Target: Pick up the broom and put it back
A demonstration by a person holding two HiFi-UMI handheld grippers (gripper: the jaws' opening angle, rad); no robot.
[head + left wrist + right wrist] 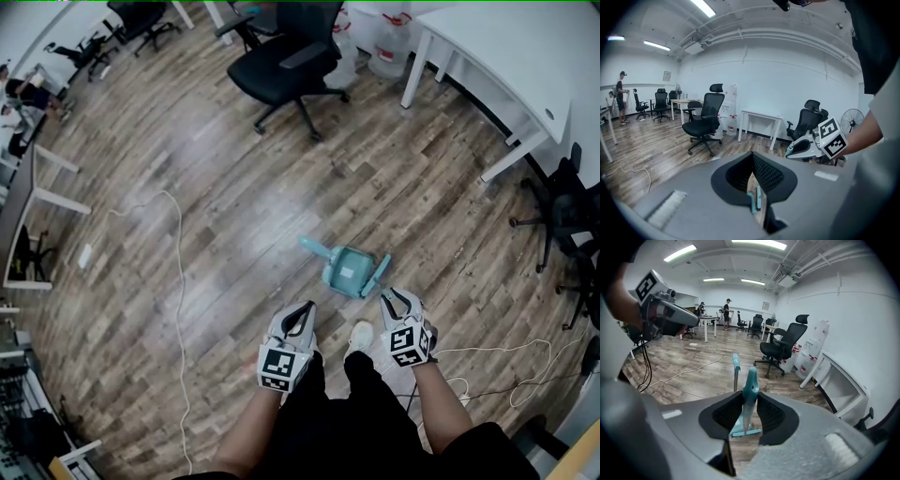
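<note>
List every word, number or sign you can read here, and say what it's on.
No text here can be read.
Framed sign on the far wall: too small to read.
Red labels on the water jugs: too small to read.
White patch on the dustpan: blurred.
Marker cubes: square patterns only, no letters.

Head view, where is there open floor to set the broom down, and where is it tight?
Widest bare floor lies between the office chair, the white cable and the dustpan; another strip runs from the dustpan to the desk. It is crowded by the shoe, where the right gripper is shut on the teal handle.
</note>
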